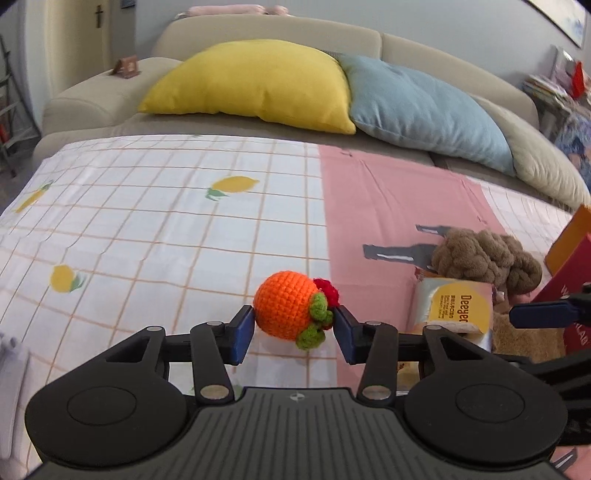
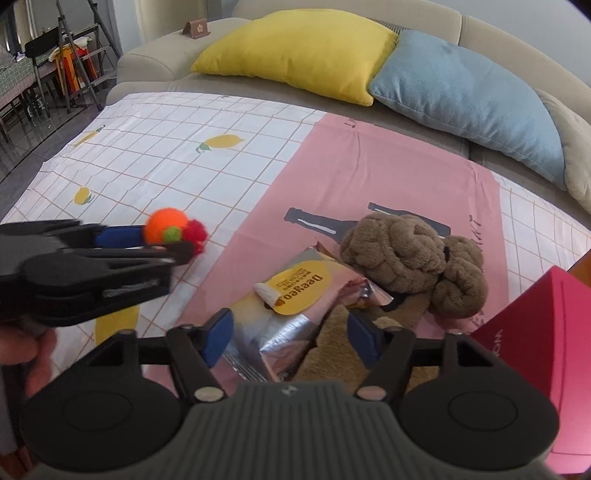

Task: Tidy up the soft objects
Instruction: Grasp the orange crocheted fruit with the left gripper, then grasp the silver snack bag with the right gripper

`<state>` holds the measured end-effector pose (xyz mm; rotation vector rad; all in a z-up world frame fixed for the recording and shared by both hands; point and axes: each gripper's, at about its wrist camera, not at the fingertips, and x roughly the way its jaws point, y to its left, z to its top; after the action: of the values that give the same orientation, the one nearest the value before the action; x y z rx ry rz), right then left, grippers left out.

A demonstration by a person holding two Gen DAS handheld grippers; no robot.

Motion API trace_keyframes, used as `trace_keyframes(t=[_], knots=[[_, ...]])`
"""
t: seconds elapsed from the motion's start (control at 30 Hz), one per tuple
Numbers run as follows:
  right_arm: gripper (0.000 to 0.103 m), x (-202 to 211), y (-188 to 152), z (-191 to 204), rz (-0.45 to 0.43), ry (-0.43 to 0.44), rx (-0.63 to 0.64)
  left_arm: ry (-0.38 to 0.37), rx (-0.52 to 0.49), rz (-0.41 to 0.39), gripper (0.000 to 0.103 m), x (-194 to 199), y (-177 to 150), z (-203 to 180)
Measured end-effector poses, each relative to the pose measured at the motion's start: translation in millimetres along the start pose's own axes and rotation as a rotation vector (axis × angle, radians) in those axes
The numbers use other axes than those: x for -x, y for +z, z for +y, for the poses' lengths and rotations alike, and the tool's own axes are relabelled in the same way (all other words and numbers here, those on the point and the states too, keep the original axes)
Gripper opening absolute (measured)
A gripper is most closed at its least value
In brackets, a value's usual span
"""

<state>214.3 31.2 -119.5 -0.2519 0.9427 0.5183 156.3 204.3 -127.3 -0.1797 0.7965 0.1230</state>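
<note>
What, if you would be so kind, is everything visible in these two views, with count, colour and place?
crocheted fruit: one, orange with green leaves and a red tuft, on the checked cloth between the left gripper's fingers
plush toy: one, brown, on the pink cloth
snack packet: one, silver with a yellow label, in front of the plush toy
boxes: one pink-red, with an orange one behind it, at the right edge
cushions: two, yellow and blue, side by side on the sofa
sofa: one, beige, behind the cloths
small stand: one, brown, on the sofa arm
left gripper: black with blue pads, pads against the fruit
right gripper: black with blue pads, open over the packet
</note>
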Motion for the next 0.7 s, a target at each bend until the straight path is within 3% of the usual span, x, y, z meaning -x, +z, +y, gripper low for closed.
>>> trace_keyframes(t=[0.1,0.2,0.43,0.5,0.57,0.7], knots=[[0.078,-9,5,6,0.006,0.001,-0.009,-0.035,0.041,-0.015,0.053,10,-2,6],[0.084,-20,8,18,0.019,-0.027,0.037,-0.021,0.011,-0.027,0.053,13,-2,1],[0.085,-37,1,34,0.051,-0.082,0.175,-0.008,-0.019,-0.015,0.053,11,-6,-4],[0.081,-36,-1,35,0.039,-0.084,0.196,-0.005,-0.028,-0.017,0.053,13,-6,-7],[0.062,-33,-2,33,0.021,-0.059,0.199,-0.004,-0.034,-0.015,0.053,14,-7,-10],[0.048,-33,-3,25,0.034,-0.011,0.157,0.004,-0.055,-0.007,0.053,18,-8,-17]])
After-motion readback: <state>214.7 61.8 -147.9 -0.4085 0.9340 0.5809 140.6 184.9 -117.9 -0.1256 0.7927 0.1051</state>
